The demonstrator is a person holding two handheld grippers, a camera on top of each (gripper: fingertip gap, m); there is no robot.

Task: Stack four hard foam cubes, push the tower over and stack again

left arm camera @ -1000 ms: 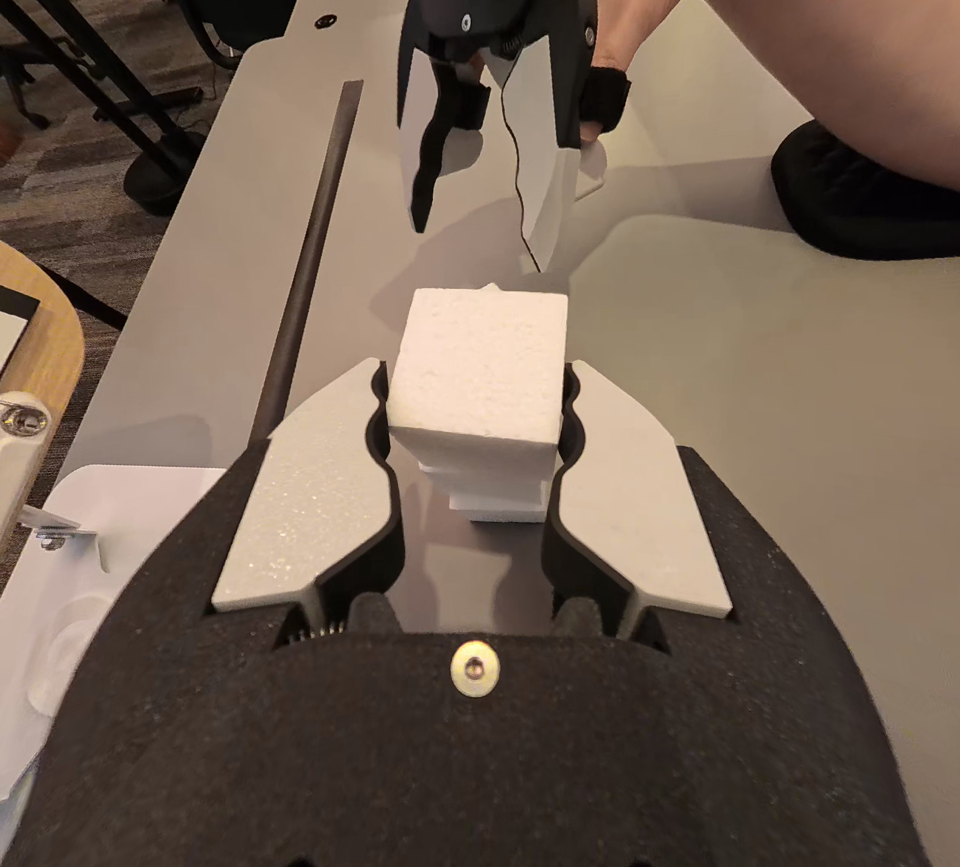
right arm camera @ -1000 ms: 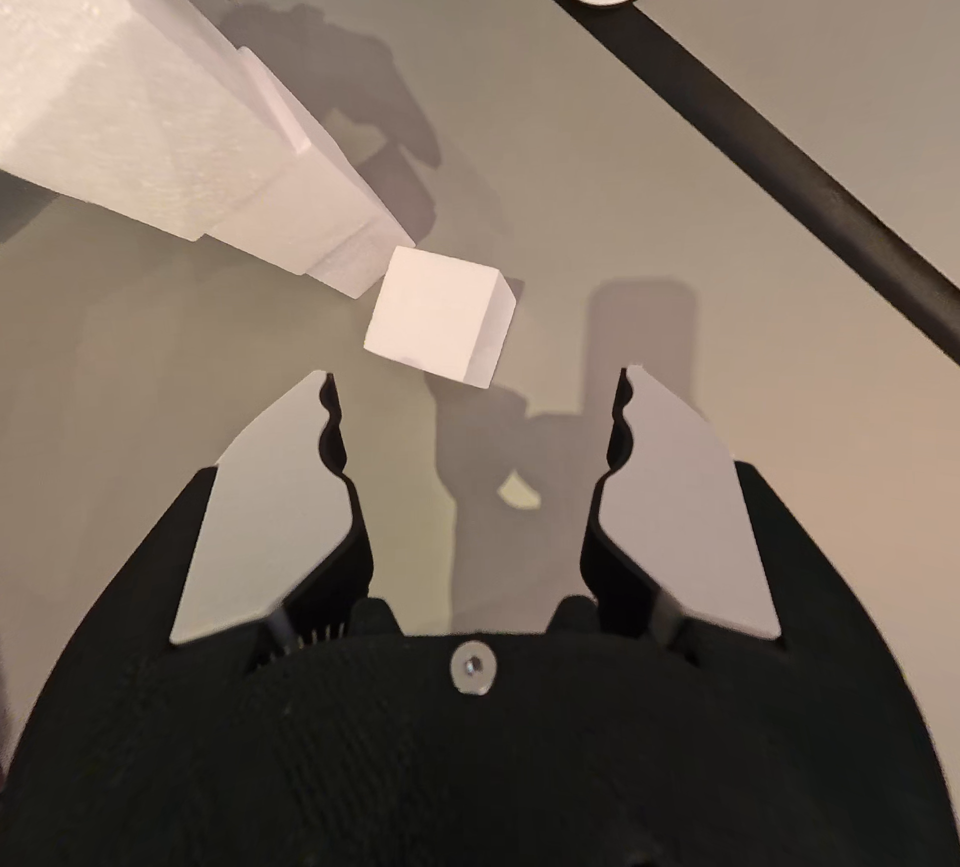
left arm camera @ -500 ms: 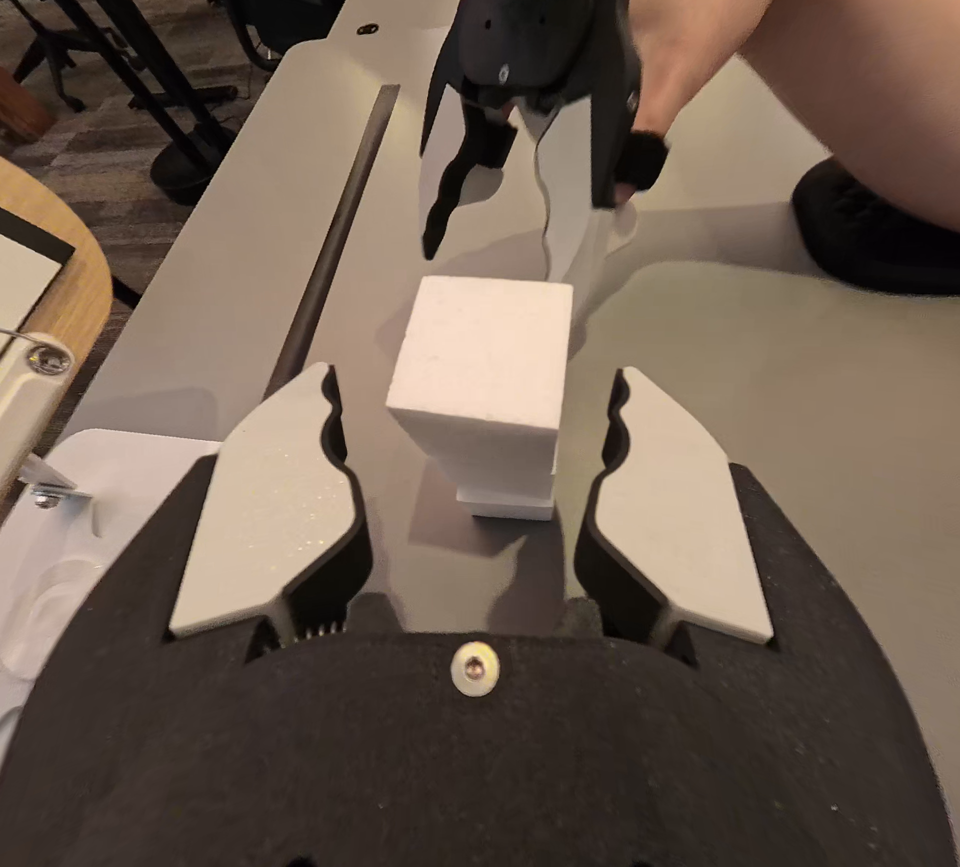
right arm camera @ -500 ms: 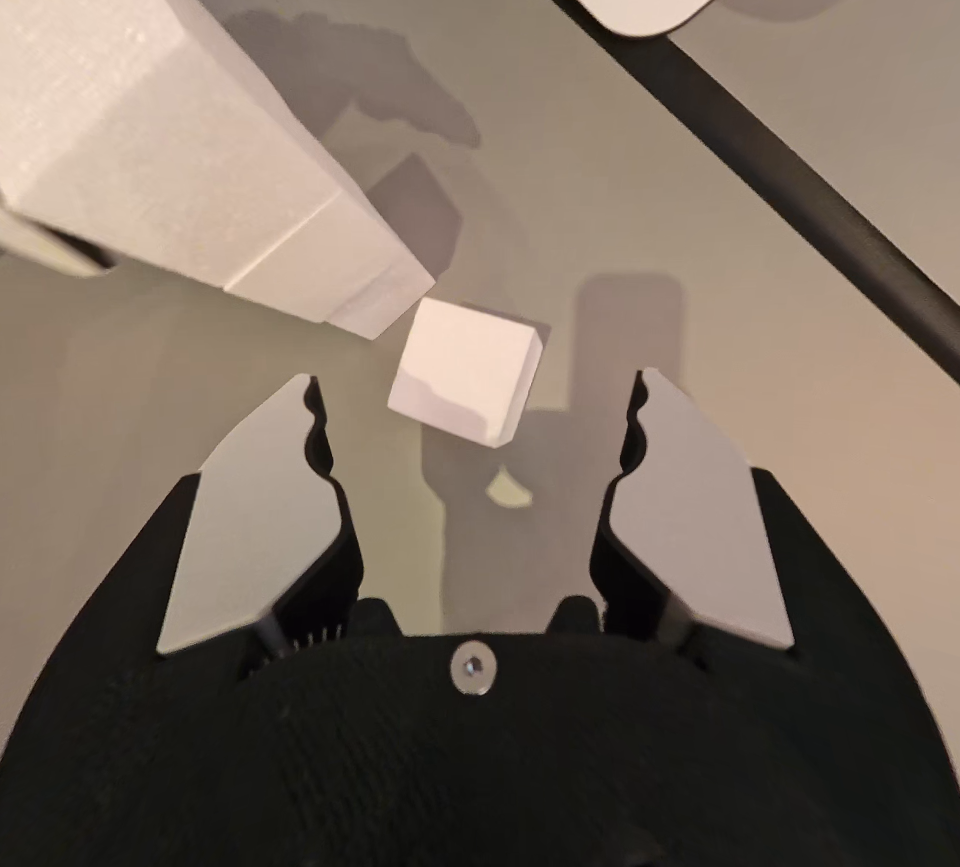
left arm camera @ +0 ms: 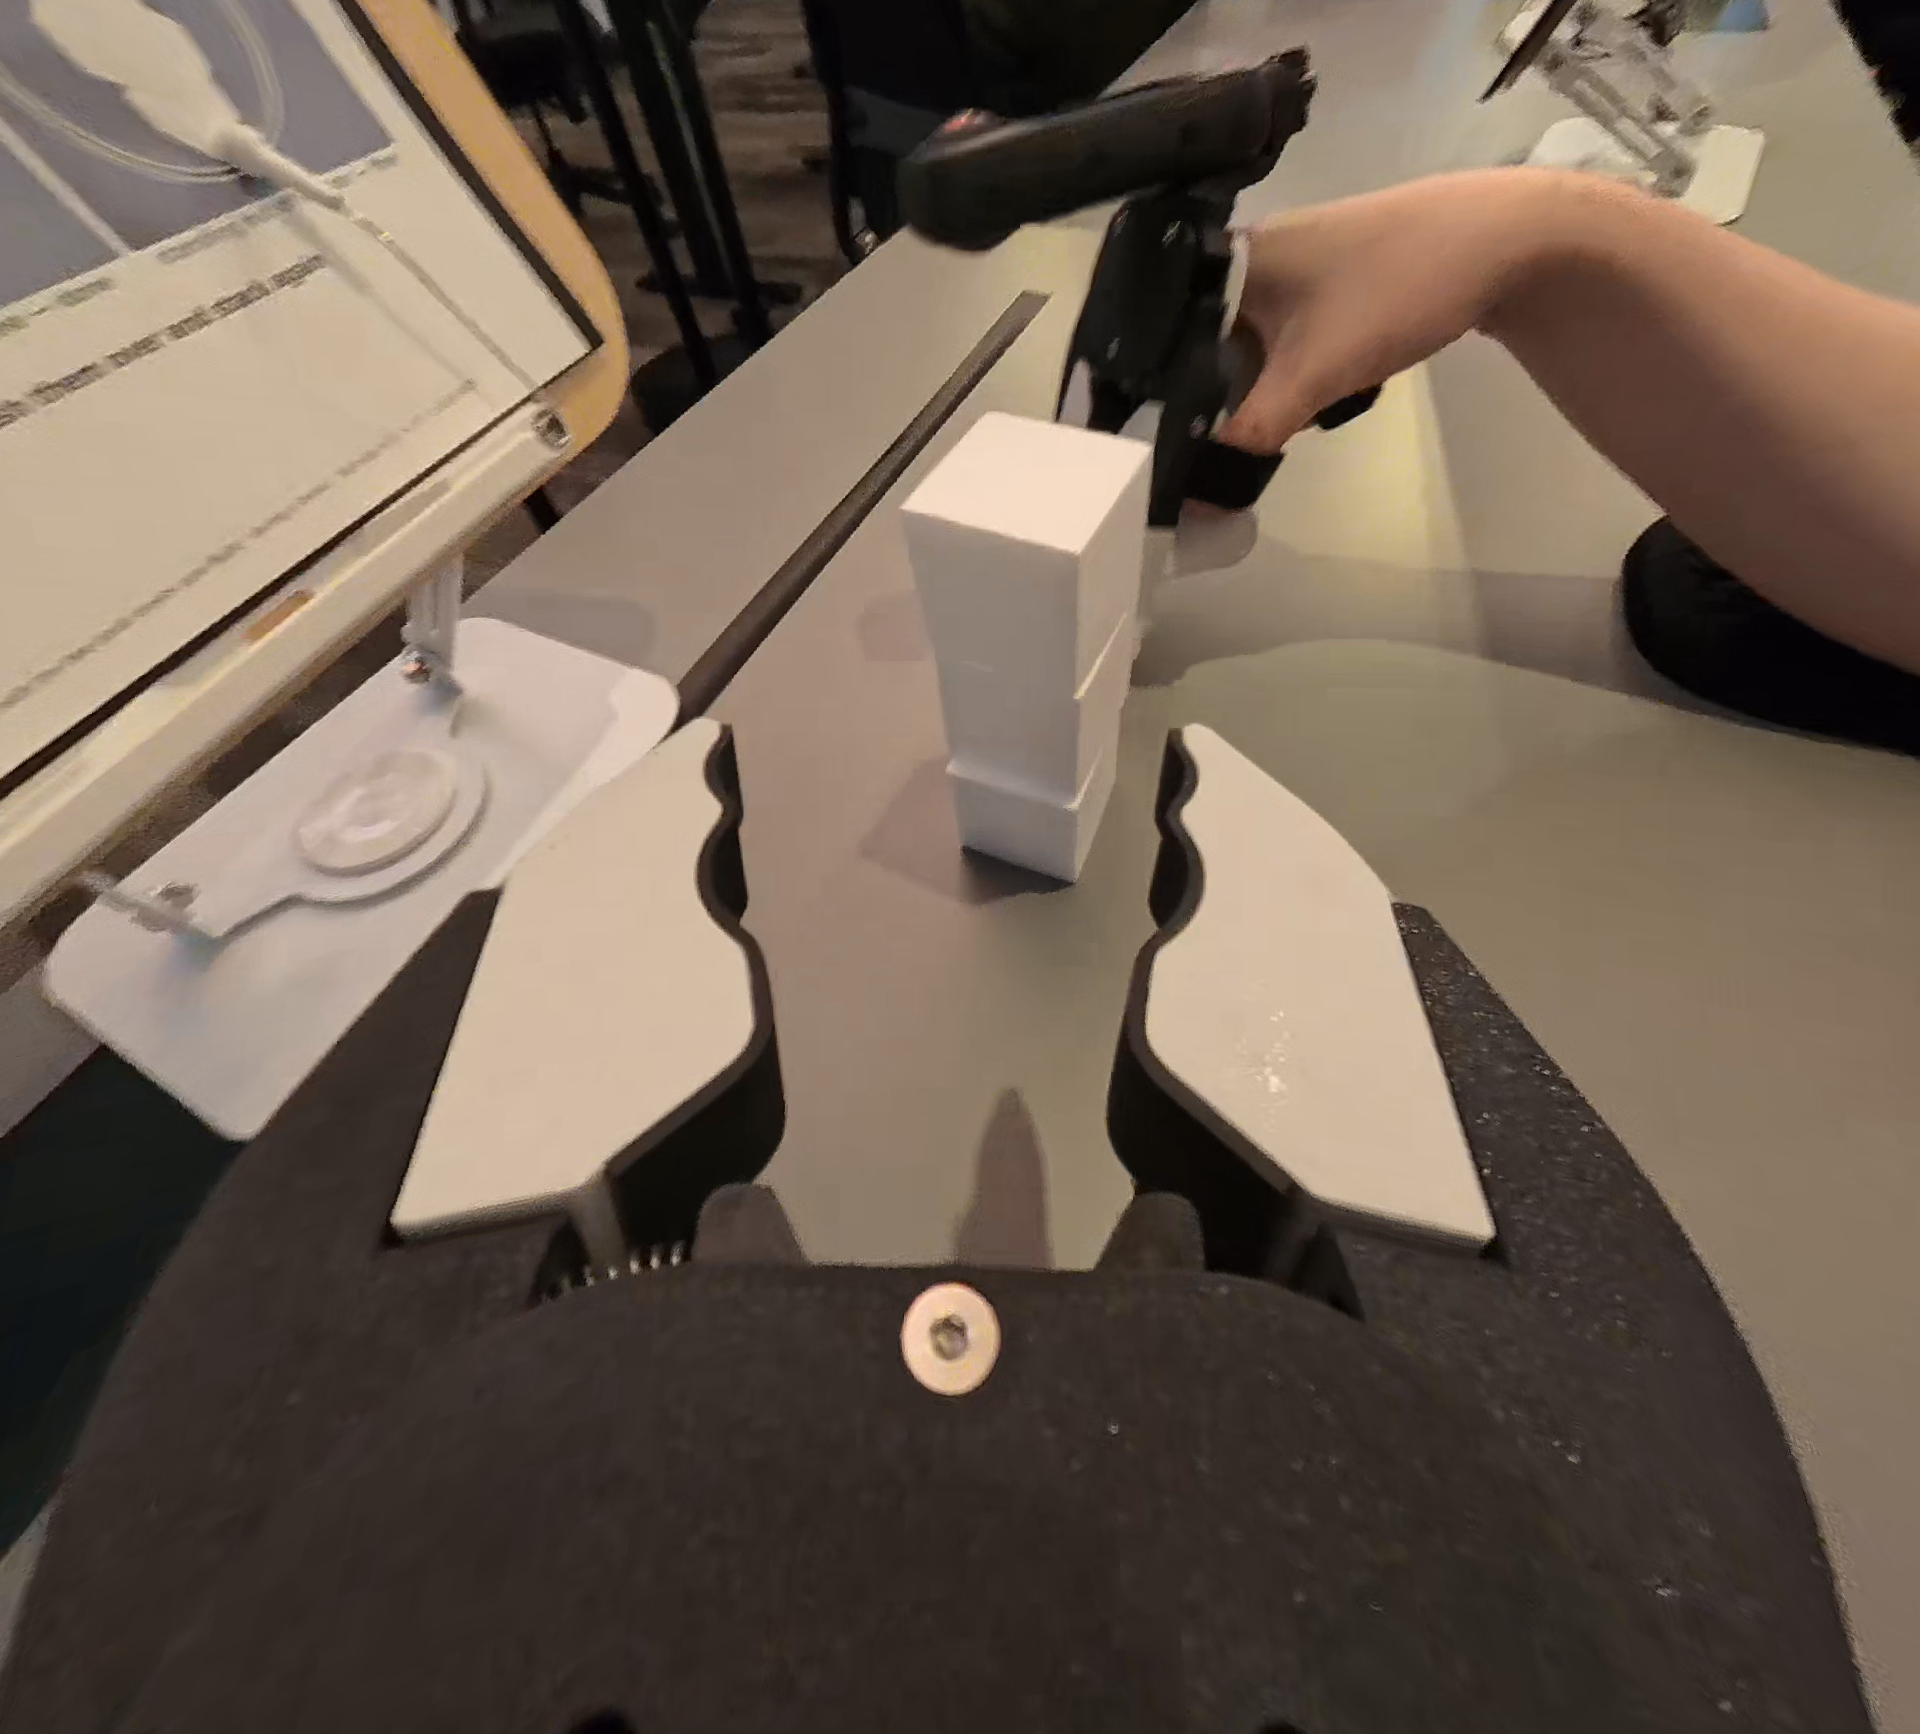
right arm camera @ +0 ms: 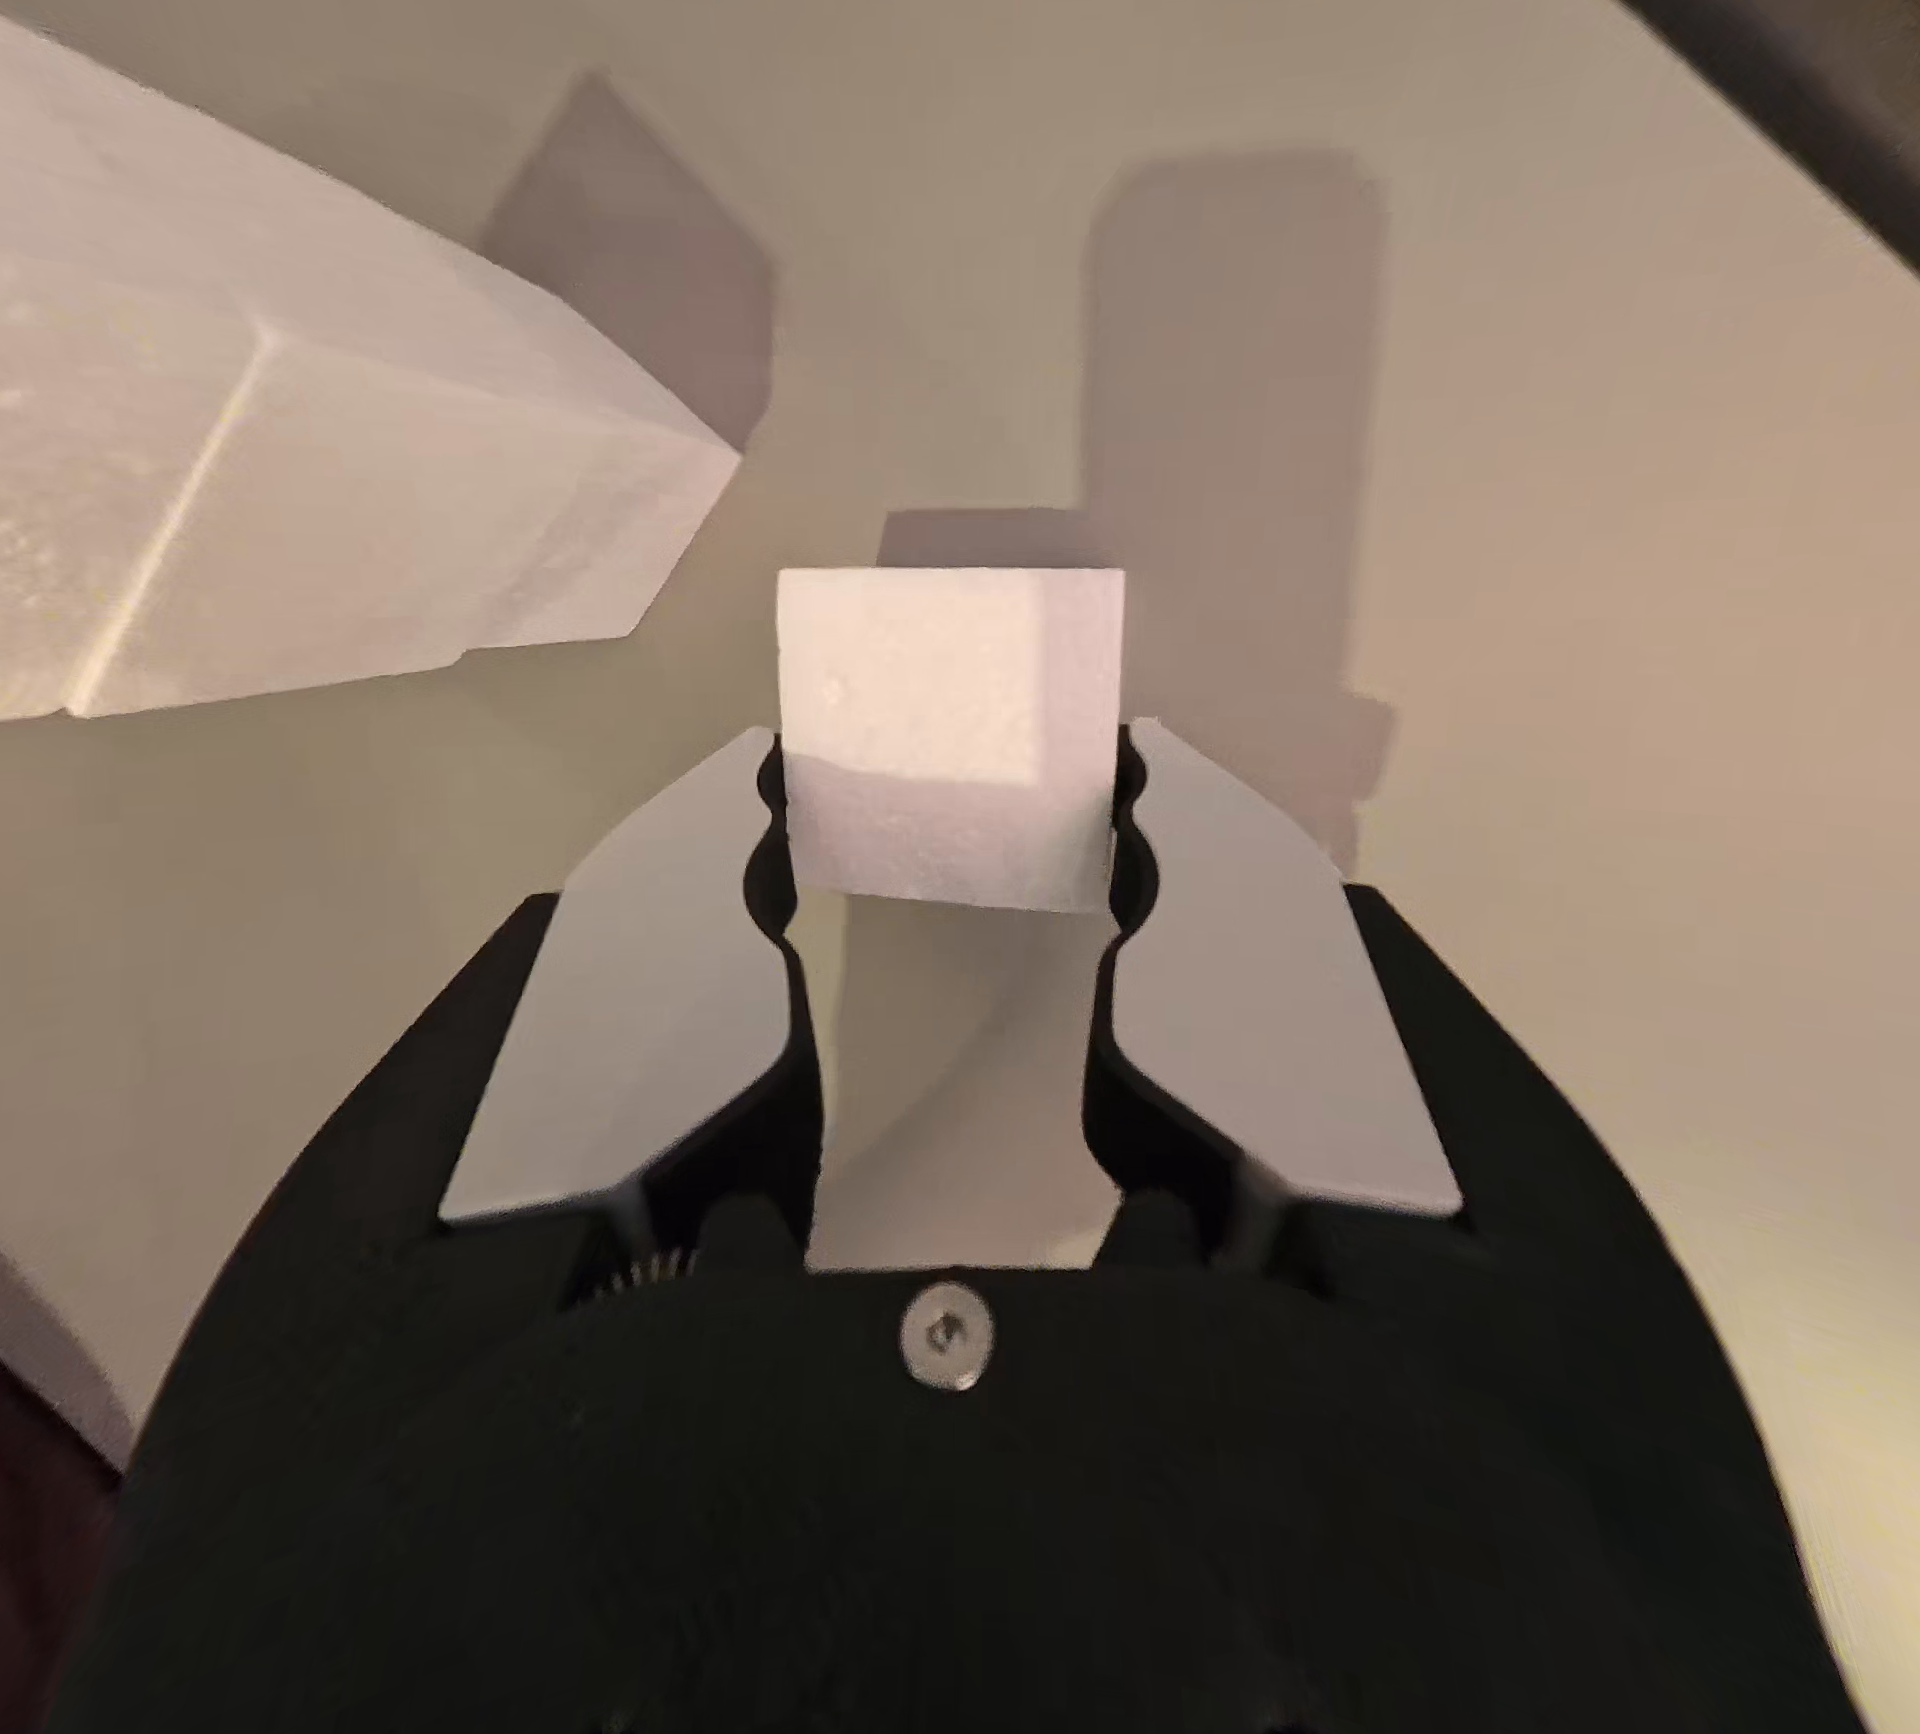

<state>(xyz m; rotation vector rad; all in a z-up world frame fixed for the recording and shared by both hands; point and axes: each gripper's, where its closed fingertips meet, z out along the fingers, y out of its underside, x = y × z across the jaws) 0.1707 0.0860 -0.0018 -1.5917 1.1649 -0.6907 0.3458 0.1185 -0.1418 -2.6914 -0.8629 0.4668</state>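
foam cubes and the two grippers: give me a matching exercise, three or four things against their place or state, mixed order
Things
1. left gripper
2. right gripper
3. tower of white hard foam cubes
4. single white hard foam cube

States
A. between closed fingers
B. standing alone on the grey table
C. open, holding nothing
D. shut on one cube

Pairs: 1-C, 2-D, 3-B, 4-A

On the table [left arm camera: 1558,957] a stack of three foam cubes [left arm camera: 1023,645] stands ahead of the left gripper [left arm camera: 945,843], between its fingers' line; a tablet stand [left arm camera: 343,811] sits to its left. Behind the stack, the right gripper [right arm camera: 948,811] encloses a fourth cube [right arm camera: 945,728]
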